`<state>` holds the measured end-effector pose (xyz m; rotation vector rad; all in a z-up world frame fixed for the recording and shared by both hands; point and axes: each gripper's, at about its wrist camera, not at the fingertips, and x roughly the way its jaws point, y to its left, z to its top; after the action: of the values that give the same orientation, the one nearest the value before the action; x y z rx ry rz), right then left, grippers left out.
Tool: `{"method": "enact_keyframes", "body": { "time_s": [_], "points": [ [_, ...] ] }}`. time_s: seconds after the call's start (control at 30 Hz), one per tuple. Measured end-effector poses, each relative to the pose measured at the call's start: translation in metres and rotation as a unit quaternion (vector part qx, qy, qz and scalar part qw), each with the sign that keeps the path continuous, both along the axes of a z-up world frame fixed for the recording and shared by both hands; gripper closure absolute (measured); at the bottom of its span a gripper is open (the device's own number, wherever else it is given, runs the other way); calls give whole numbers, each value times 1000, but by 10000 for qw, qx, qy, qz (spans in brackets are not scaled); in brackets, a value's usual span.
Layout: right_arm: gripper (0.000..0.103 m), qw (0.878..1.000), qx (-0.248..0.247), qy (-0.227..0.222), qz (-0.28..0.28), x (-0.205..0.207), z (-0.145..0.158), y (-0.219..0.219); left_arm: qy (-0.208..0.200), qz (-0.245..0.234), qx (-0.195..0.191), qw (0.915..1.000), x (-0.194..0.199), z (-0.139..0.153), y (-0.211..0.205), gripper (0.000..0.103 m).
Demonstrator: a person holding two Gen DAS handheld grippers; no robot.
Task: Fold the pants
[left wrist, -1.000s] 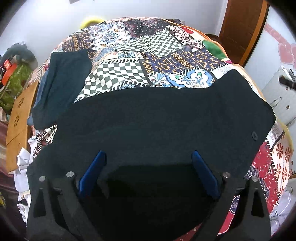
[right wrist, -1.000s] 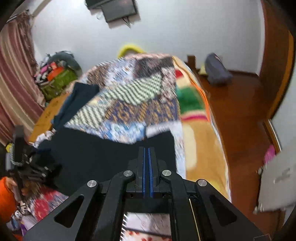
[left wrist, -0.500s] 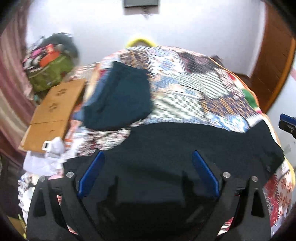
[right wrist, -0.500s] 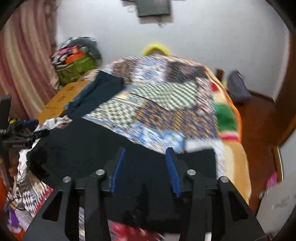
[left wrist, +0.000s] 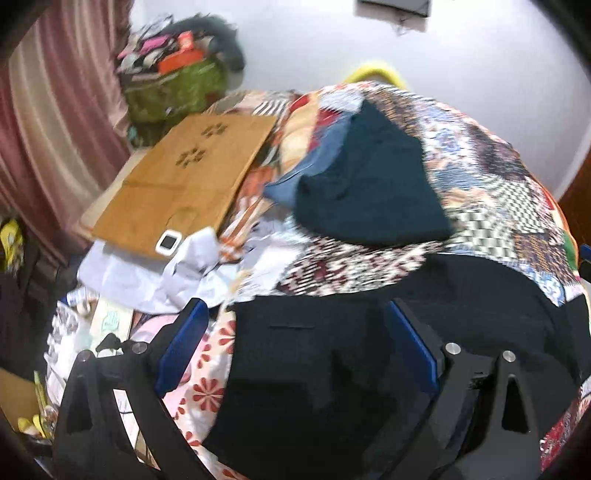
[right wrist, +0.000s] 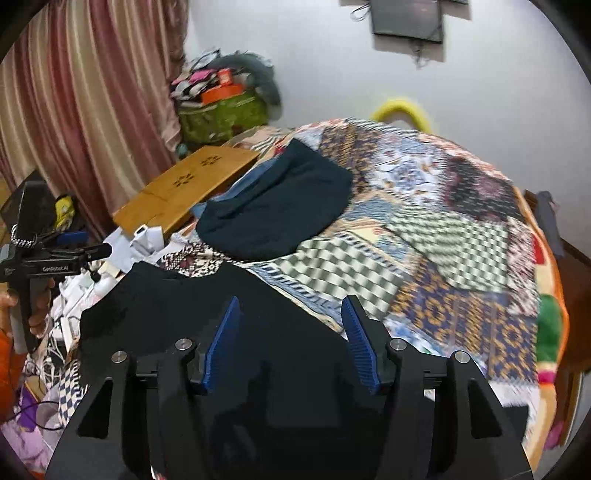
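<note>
The black fabric pants [right wrist: 207, 306] lie flat across the near end of the bed, spread on its multicoloured patchwork bedspread [right wrist: 424, 236]. Taking the pants as the landmark: just beyond their far edge, on the same bedspread, rests a folded dark teal garment [right wrist: 280, 210] with a strip of blue cloth showing under its left side. Further left of that garment a flat brown cardboard sheet with paw-print cut-outs [right wrist: 184, 192] leans off the bed's edge, and crumpled white cloth [left wrist: 155, 273] lies between the cardboard and the pants' left corner. Behind the cardboard stands a green bag piled with clutter [right wrist: 221, 110], next to a pink striped curtain [right wrist: 81, 92]. A dark wall-mounted screen [right wrist: 406, 16] hangs on the white wall far beyond the pants.

The right tool [right wrist: 291, 321] hovers over the pants with its blue-padded fingers apart and its jaws opening; the black fabric is seen between them but the pads do not press on it. The left tool [left wrist: 295, 332] is spread wide above the pants' left part, near a slit pocket, and pinches nothing. In the right wrist view the left tool also appears at the pants' left, gripped by a person's hand [right wrist: 37, 314].
</note>
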<state>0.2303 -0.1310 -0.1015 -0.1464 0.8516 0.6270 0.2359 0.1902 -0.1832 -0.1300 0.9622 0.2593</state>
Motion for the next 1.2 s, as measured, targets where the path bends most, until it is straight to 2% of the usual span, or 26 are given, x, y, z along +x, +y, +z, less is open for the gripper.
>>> {"method": "enact_keyframes", "body": {
  "time_s": [0.2, 0.33, 0.43, 0.53, 0.57, 0.67, 0.73, 0.77, 0.8, 0.87, 0.97, 1.0, 1.1, 1.2],
  "points": [
    [49, 9979, -298, 458, 356, 34, -34, 43, 500, 312, -450, 9972, 13, -48, 49, 6],
    [49, 9941, -476, 787, 579, 57, -57, 66, 886, 402, -909, 9911, 23, -88, 69, 6],
    [49, 9898, -592, 1039, 775, 71, -74, 83, 1018, 413, -1253, 9860, 26, -110, 75, 8],
    [49, 9854, -670, 1213, 994, 80, -87, 102, 899, 318, -1849, 9781, 25, -119, 79, 20],
    [49, 9836, -681, 1276, 1077, 82, -91, 109, 804, 298, -1900, 9780, 25, -119, 79, 26],
    [49, 9799, -587, 1422, 1267, 85, -101, 127, 732, -31, -2008, 9769, 26, -116, 70, 54],
    [49, 9798, -534, 1442, 1279, 87, -108, 138, 727, -161, -1726, 9822, 27, -112, 60, 58],
    [52, 9798, -537, 1442, 1277, 88, -110, 141, 711, -213, -1635, 9838, 27, -110, 58, 66],
    [65, 9792, -562, 1451, 1300, 89, -112, 145, 683, -263, -1521, 9857, 26, -107, 55, 73],
    [81, 9781, -765, 1412, 1325, 91, -117, 152, 654, -256, -1212, 9901, 23, -101, 52, 81],
    [88, 9746, -1089, 1259, 1496, 86, -123, 159, 658, 19, -701, 9954, 15, -102, 54, 82],
    [89, 9739, -1194, 1161, 1543, 83, -124, 160, 663, 31, -641, 9957, 12, -104, 54, 82],
    [90, 9743, -1338, 996, 1517, 81, -125, 163, 720, -35, -48, 9974, 10, -107, 40, 81],
    [89, 9739, -1460, 917, 1474, 80, -124, 165, 760, 27, 81, 9971, 10, -102, 39, 75]
  ]
}}
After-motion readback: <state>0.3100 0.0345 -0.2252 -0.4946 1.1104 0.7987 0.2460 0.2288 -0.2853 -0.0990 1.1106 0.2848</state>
